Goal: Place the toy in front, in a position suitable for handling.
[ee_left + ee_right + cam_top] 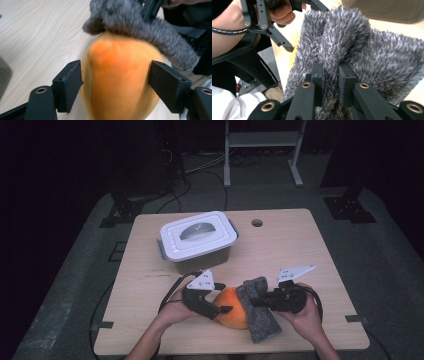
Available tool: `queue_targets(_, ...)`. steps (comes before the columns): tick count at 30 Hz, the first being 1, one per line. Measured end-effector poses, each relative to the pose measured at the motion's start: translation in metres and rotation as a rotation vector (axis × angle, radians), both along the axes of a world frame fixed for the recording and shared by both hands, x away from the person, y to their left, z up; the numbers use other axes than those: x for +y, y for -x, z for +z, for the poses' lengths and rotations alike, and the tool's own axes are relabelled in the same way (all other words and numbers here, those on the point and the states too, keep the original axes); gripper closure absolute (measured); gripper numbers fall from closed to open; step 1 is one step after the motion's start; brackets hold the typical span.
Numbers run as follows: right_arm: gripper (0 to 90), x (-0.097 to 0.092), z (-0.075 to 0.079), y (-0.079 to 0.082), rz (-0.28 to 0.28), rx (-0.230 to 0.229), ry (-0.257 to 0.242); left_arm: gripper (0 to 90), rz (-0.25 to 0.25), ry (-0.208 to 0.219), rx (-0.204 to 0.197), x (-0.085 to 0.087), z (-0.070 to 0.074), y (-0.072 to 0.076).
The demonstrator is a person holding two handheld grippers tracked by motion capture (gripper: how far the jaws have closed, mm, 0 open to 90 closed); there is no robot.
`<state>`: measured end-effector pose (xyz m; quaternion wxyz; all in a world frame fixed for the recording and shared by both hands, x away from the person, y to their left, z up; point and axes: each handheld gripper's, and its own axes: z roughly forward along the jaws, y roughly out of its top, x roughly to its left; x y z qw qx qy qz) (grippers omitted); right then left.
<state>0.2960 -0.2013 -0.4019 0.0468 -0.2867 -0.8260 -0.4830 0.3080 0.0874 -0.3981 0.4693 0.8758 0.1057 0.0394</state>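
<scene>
With the left gripper (pixel 116 82) clamped around the orange fruit (pixel 120 80), keep the right gripper's (pixel 331 82) pinch on the grey cloth (pixel 362 57) snug and rub over the fruit gently.

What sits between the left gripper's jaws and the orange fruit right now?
Nothing visible. The left gripper already straddles the orange fruit, a pad at each flank. The grey cloth, pinched by the right gripper, drapes only over the fruit's far end.

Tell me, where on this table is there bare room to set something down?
The table is bare along its right side, past the round hole, and on the left below the lidded box. The near middle is crowded: orange fruit, grey cloth and both hands.
</scene>
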Motion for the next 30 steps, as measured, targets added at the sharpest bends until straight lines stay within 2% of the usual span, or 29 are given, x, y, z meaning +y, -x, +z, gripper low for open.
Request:
queue_targets(7, 77.4, 0.005, -0.001, 0.003, 0.019, 0.01, 0.006, 20.2, -0.012, -0.019, 0.013, -0.011, -0.003, 0.005)
queue_targets(9, 77.5, 0.008, 0.0, 0.004, 0.054, 0.028, 0.011, 22.4, -0.035, -0.036, -0.011, -0.012, -0.006, 0.007)
queue_targets(11, 77.5, 0.009, 0.005, 0.006, 0.054, -0.003, 0.028, 26.1, -0.04, -0.035, -0.024, -0.011, -0.006, 0.008)
queue_targets(16, 77.5, 0.013, 0.015, 0.009, 0.029, -0.076, 0.01, 30.5, -0.107, -0.036, -0.081, -0.012, -0.006, 0.013)
queue_targets(19, 77.5, 0.015, 0.017, 0.01, 0.027, -0.092, 0.013, 31.5, -0.126, -0.04, -0.097, -0.01, -0.007, 0.012)
queue_targets(24, 77.5, 0.009, 0.007, 0.004, 0.041, -0.029, 0.009, 32.3, -0.143, -0.049, -0.099, -0.004, -0.009, 0.01)
queue_targets(30, 77.5, -0.002, -0.007, 0.001, 0.021, 0.017, 0.039, 30.0, -0.129, -0.029, -0.045, 0.008, -0.013, 0.002)
